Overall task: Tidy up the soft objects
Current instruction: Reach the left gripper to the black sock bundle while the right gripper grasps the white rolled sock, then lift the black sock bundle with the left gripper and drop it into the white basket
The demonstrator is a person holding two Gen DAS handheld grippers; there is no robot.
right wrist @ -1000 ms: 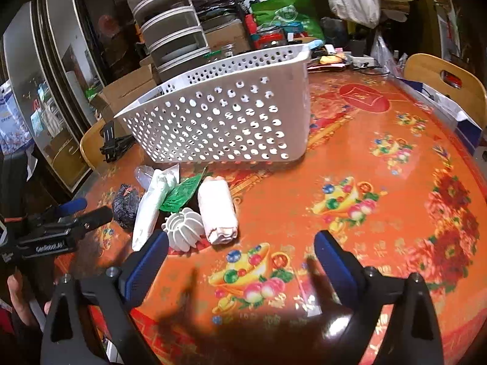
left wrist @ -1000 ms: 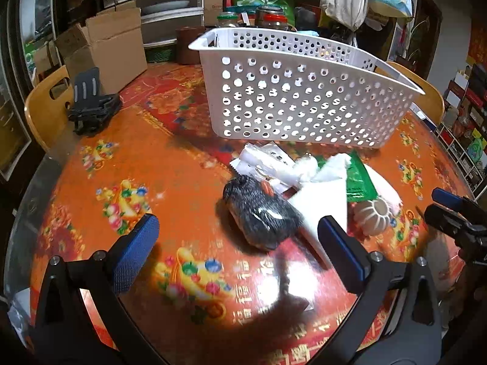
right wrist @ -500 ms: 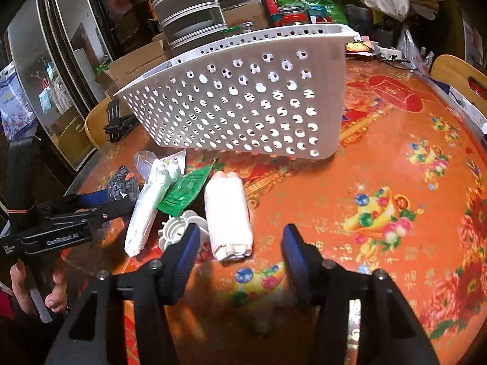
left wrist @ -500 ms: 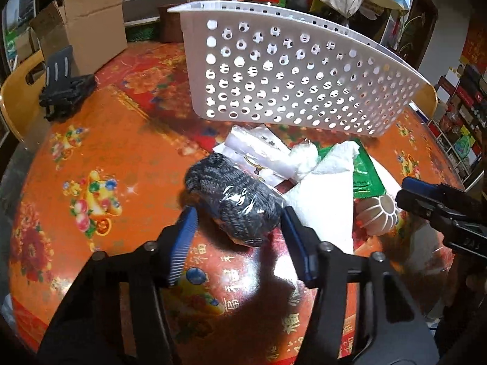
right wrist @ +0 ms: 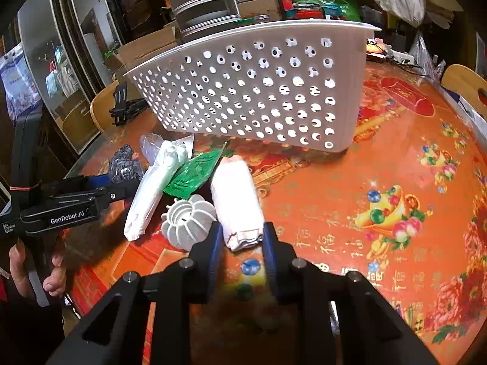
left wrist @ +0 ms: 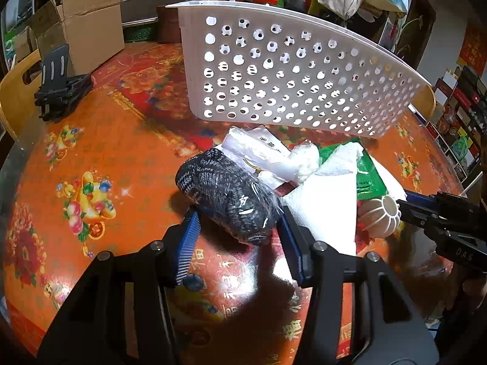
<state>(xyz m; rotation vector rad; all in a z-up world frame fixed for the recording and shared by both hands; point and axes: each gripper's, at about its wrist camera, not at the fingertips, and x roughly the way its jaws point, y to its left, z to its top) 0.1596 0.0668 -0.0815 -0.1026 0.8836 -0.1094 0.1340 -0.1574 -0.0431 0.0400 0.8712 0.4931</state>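
Left wrist view: low over the table [left wrist: 100,140], looking along its fingers toward the white basket [left wrist: 292,82] from the basket's near left, close to the pile before it. Right wrist view: same height, facing the basket [right wrist: 258,91] from its near right. Both views share the basket's perforated front wall and the pile.

Warm indoor light, glare on table [left wrist: 127,158], fisheye-bent edges, perhaps slightly soft
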